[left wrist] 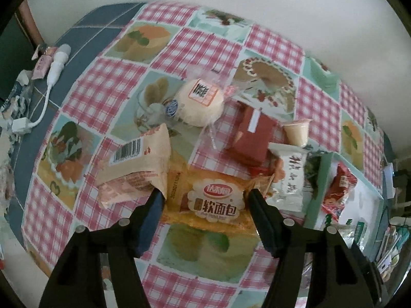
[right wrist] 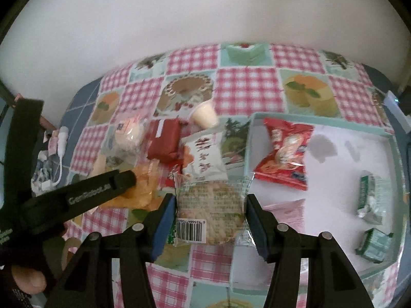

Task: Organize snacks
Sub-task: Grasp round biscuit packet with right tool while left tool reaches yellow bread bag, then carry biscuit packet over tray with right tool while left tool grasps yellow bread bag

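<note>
My left gripper (left wrist: pixel 205 195) is open, its fingers on either side of an orange soft-bread packet (left wrist: pixel 213 202) lying on the table. A barcode-side packet (left wrist: pixel 136 164) lies left of it. My right gripper (right wrist: pixel 209 202) has its pads against both sides of a clear-wrapped round rice cracker (right wrist: pixel 212 210), held at the tray's left edge. The light green tray (right wrist: pixel 246 148) holds a red packet (right wrist: pixel 285 154), a pink packet (right wrist: pixel 287 210) and two green sweets (right wrist: pixel 370 197). A round bun (left wrist: pixel 203 102), a red box (left wrist: pixel 253 133), a jelly cup (left wrist: pixel 296 131) and a white packet (left wrist: pixel 290 174) lie between.
The table has a pink check cloth with cake pictures (right wrist: pixel 246 89). A white cable and adapter (left wrist: pixel 54 69) lie at its left edge on a blue surface. The left gripper's arm (right wrist: pixel 77 197) crosses the left of the right wrist view. A white wall stands behind.
</note>
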{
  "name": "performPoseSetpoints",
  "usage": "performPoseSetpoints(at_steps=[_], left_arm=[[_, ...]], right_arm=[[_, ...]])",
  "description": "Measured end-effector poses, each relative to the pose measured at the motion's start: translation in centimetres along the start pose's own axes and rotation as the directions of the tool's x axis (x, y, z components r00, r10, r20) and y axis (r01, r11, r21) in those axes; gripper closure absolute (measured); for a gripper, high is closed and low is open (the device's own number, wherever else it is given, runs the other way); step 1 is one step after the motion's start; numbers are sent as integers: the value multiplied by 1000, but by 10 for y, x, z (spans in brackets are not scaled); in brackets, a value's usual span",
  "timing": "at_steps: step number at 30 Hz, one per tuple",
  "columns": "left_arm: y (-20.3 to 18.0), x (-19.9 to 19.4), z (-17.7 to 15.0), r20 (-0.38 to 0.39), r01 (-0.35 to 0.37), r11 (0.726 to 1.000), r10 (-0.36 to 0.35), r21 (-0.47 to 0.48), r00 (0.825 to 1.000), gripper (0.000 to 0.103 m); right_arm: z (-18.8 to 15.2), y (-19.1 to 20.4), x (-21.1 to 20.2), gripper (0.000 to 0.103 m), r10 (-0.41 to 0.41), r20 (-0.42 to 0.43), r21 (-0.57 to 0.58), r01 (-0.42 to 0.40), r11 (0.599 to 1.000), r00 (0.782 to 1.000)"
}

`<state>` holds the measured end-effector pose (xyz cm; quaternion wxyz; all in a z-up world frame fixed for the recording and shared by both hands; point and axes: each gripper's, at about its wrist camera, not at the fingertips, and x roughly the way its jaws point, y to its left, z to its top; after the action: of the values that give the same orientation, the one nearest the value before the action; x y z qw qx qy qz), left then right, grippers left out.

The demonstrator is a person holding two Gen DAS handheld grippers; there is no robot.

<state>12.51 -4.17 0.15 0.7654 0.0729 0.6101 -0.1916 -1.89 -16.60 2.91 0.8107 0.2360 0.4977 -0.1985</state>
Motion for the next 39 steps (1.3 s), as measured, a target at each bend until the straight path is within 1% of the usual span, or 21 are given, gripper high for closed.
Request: performPoseSetpoints(at_steps=[5,9,13,15,19,20,21,22,25,27,29,31,32,33,34,35,38,39], left_arm=[[-12,-5,0,12,-21,1000,21,12,1000,36],[-15,-10,-2,13,-25,1000,25,10,1000,36],[-24,-15,-2,30,-37,999,37,21,999,37],[-28,-16,-2,37,-48,998,47,29,998,38],[-32,-12,-2,23,-51,998,51,26,998,39],[-33,-10,-2,21,-54,998,53,25,998,43],[-33,-9,-3,20,-62,998,61,24,998,55],[-34,-9,-3,20,-68,997,68,23,998,59],[-38,-5,-4,24,-98,995,97,31,995,60],[-38,5,-6,0,-109,994,109,24,994,60],[-35,11,-7,-25,-101,995,102,5,995,59],[-32,17,-9,-45,-80,997,79,-14,996,59],[-32,18,-10,-48,-79,997,79,-13,996,57],[-33,20,-11,-49,-86,996,85,-10,995,50],[-33,22,-12,-50,-99,995,99,-4,994,44],[-33,24,-12,-49,-103,995,102,-5,994,36],[-30,30,-13,-46,-85,995,83,-45,995,32],[-28,32,-13,-44,-85,995,83,-55,996,23]], right_arm=[[5,-19,-11,45,-16,11,40,15,999,1000],[9,-37,-18,45,-53,15,72,52,996,998],[10,-60,-23,45,-68,12,119,66,991,998],[11,-70,-25,45,-90,14,135,87,987,996],[13,-91,-31,45,-124,19,168,119,979,992],[13,-95,-32,45,-122,19,178,116,977,992],[13,-102,-33,45,-119,19,191,113,975,993],[13,-108,-33,45,-122,17,206,116,972,992],[13,-122,-34,45,-149,9,228,143,963,989],[12,-131,-34,45,-139,4,244,134,960,990],[11,-138,-35,45,-126,1,259,121,958,992],[10,-145,-35,45,-128,-1,266,124,956,992],[10,-148,-36,45,-132,-1,268,128,955,991],[10,-150,-36,45,-133,-1,271,129,954,991],[9,-154,-36,45,-133,-2,281,128,951,991],[8,-158,-35,45,-131,-6,292,127,948,991],[7,-164,-31,45,-137,-22,309,137,941,990],[6,-165,-31,45,-138,-25,309,139,941,990]])
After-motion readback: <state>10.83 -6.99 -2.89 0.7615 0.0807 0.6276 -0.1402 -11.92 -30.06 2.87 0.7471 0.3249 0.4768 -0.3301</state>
